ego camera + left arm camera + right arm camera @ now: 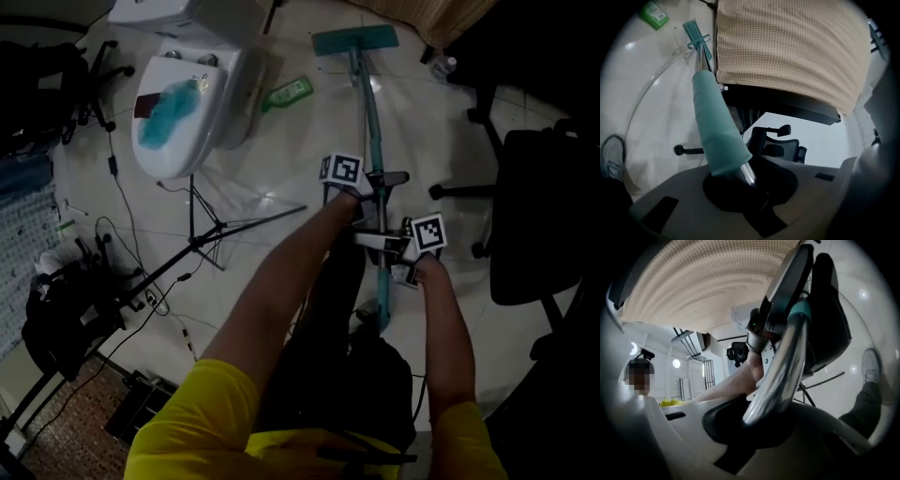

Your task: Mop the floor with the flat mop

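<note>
flat mop (367,112): head flat on floor (281,159) ahead, pole slanting back. left gripper (367,192) and right gripper (382,242) both clamped on pole. likely light, stiff; chrome slippery, teal sleeve (715,126) grips better.

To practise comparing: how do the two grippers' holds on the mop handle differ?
The left gripper grips the handle at the end of the teal sleeve, nearer the mop head; the right gripper grips bare metal, nearer the person. Both are shut on the handle.

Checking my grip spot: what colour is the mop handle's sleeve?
Teal sleeve on the metal mop handle; left gripper view shows it best.
</note>
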Demonstrator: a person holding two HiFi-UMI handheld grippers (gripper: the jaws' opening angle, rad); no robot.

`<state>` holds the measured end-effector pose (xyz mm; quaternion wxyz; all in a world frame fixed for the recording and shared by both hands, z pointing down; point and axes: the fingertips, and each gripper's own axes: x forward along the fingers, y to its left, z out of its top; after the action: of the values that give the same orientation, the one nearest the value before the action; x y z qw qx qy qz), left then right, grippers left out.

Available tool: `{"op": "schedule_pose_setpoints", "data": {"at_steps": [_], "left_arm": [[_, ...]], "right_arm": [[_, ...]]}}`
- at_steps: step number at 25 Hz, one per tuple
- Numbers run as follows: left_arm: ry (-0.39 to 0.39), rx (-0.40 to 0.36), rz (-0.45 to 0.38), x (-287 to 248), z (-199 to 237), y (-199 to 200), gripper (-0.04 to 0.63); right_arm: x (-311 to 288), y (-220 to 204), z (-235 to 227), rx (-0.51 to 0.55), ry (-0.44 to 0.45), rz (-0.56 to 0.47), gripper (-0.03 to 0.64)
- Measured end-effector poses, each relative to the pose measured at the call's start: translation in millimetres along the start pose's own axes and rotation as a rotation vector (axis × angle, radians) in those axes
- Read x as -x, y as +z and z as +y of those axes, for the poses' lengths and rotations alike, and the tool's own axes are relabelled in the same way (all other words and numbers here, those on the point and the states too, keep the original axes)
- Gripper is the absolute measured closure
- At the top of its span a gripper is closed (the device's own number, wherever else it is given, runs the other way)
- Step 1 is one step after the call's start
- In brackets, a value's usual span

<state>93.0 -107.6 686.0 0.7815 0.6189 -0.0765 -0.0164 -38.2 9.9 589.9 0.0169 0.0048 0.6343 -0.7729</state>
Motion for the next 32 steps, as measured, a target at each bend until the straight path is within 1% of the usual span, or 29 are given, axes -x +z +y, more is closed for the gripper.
{"op": "schedule_pose_setpoints", "data": {"at_steps": [2,3,4,6,8,11,13,14,15,16,17,19,22,25,27,28,30,32], "left_arm": [[0.023,-0.012,0.017,3.2,-2.2,34.3,0.520],[0.027,-0.013,0.023,4.0,-3.7,42.9,0.520],[0.031,-0.012,0.028,4.6,-4.6,44.1,0.522],[0.041,-0.004,0.036,7.2,-3.9,23.7,0.523],[0.046,0.025,0.035,13.7,-3.6,-21.6,0.526],[0.052,0.103,0.038,22.6,-12.6,-120.9,0.532],[0.021,0.179,0.046,21.8,-24.4,-187.4,0.537],[0.009,0.210,0.054,20.6,-27.3,-213.0,0.548],[0.007,0.223,0.058,20.1,-26.4,-229.3,0.548],[0.011,0.223,0.053,20.4,-23.2,-235.4,0.548],[0.015,0.219,0.045,21.2,-19.7,-233.3,0.552],[0.022,0.203,0.044,22.3,-16.0,-211.8,0.552],[0.034,0.158,0.055,23.4,-11.6,-151.7,0.549],[0.019,0.116,0.053,23.3,-6.7,-79.1,0.548],[0.002,0.094,0.051,20.9,-5.9,-36.6,0.546],[0.004,0.080,0.051,19.8,-4.9,-21.5,0.546],[0.013,0.061,0.050,18.5,-3.7,-10.1,0.546],[0.022,0.060,0.044,17.7,-2.5,-27.1,0.546]], "right_arm": [[-10.2,35.8,6.5,-0.018,0.048,-0.053,0.560],[-13.9,44.6,11.0,-0.022,0.070,-0.067,0.568],[-16.7,45.4,14.8,-0.023,0.084,-0.067,0.573],[-21.2,22.7,20.2,-0.028,0.083,-0.026,0.581],[-23.0,-25.7,27.4,-0.053,0.073,0.026,0.581],[-13.0,-124.5,44.0,-0.134,0.043,0.067,0.581],[-2.5,-183.9,58.6,-0.185,0.015,0.064,0.578],[1.7,-205.4,60.9,-0.201,-0.008,0.058,0.572],[4.6,-219.0,58.8,-0.205,-0.030,0.056,0.575],[5.9,-224.3,54.6,-0.202,-0.044,0.060,0.577],[5.5,-222.7,50.9,-0.194,-0.043,0.069,0.580],[1.8,-203.0,47.5,-0.168,-0.015,0.090,0.573],[-7.2,-145.4,37.4,-0.119,0.016,0.084,0.569],[-14.7,-74.3,16.3,-0.092,0.021,0.015,0.575],[-18.2,-30.6,11.1,-0.103,0.059,-0.055,0.579],[-20.5,-15.0,12.2,-0.108,0.081,-0.078,0.586],[-24.0,-4.2,16.1,-0.107,0.104,-0.087,0.589],[-22.9,-23.7,20.0,-0.111,0.098,-0.064,0.591]]}}
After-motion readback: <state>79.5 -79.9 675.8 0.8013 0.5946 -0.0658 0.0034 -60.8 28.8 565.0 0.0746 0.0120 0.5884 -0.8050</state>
